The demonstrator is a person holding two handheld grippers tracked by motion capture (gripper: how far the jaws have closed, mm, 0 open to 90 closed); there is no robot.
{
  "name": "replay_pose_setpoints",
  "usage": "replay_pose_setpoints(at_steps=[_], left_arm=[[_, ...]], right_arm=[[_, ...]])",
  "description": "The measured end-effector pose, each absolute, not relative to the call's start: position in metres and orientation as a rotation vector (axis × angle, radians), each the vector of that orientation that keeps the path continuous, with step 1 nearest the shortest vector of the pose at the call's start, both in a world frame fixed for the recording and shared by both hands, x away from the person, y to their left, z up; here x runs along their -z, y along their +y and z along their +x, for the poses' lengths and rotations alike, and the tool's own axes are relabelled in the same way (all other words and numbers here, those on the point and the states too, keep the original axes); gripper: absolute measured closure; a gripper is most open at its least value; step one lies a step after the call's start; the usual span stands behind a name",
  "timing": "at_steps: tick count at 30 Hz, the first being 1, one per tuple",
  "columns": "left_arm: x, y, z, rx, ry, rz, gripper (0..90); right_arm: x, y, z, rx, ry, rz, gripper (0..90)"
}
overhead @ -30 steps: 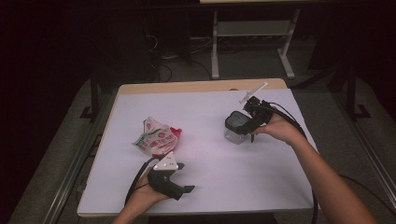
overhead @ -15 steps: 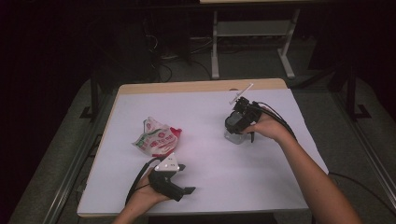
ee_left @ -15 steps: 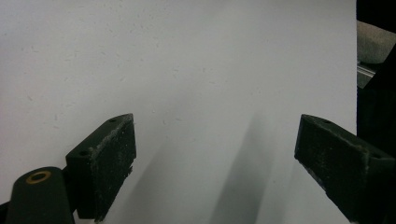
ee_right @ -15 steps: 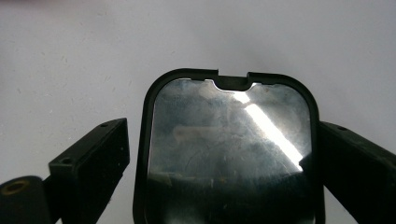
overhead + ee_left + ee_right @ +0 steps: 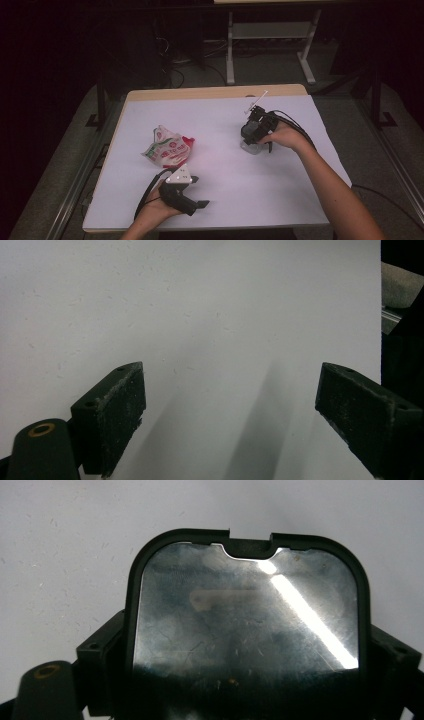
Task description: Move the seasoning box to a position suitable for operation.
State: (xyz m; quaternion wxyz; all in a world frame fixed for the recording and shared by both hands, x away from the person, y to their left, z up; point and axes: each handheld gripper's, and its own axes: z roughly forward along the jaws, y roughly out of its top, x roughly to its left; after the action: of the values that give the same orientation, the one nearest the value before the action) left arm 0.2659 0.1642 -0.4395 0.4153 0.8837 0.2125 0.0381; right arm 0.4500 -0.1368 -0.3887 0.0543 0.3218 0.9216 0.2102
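Now, grippers: two are counted.
Left gripper: jaws are spread wide above bare white table.
Right gripper: jaws are clamped on one black-rimmed clear container, mid-right on the table.
Snack bag: one, crumpled, left of centre.
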Motion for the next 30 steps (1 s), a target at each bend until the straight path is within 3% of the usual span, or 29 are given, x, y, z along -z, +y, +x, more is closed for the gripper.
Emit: replay_pose_setpoints(at_steps=[30], left_arm=[[0.441,0.164,0.268,-0.092,0.534,2.236,12.4]], right_arm=[[0.377,-0.141,0.436,-0.646,2.823,0.963,15.0]])
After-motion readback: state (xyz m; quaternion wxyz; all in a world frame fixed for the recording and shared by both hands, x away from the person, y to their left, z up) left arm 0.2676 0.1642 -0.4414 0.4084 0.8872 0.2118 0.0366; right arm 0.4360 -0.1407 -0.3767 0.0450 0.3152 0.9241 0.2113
